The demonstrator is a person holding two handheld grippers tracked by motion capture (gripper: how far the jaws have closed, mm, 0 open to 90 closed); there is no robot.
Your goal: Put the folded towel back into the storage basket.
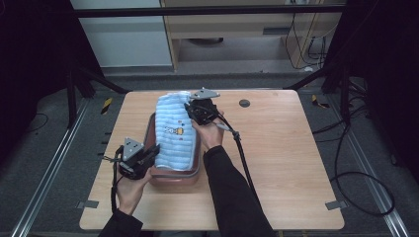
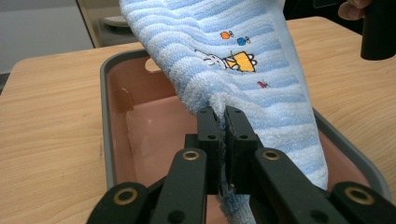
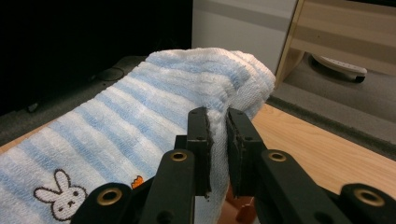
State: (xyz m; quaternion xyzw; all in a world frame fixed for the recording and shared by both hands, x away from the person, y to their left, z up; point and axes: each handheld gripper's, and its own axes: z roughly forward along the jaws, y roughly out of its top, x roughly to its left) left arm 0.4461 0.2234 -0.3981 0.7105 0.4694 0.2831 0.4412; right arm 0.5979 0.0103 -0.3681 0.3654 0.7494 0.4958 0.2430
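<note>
The towel point(image 1: 174, 133) is stretched between both grippers over the pink tray point(image 1: 174, 177), likely so it can be laid flat across or into it. The left gripper point(image 1: 154, 151), at the tray's seven o'clock corner, has its jaws clamped on the towel's near edge. The right gripper point(image 1: 190, 109), at one o'clock, pinches the far edge tightly, the fabric bunched between its fingers point(image 3: 200, 135).

One blue-and-white striped towel point(image 1: 174, 129), one pink tray point(image 1: 174, 177), two handheld grippers, all at one wooden counter point(image 1: 276, 163).
</note>
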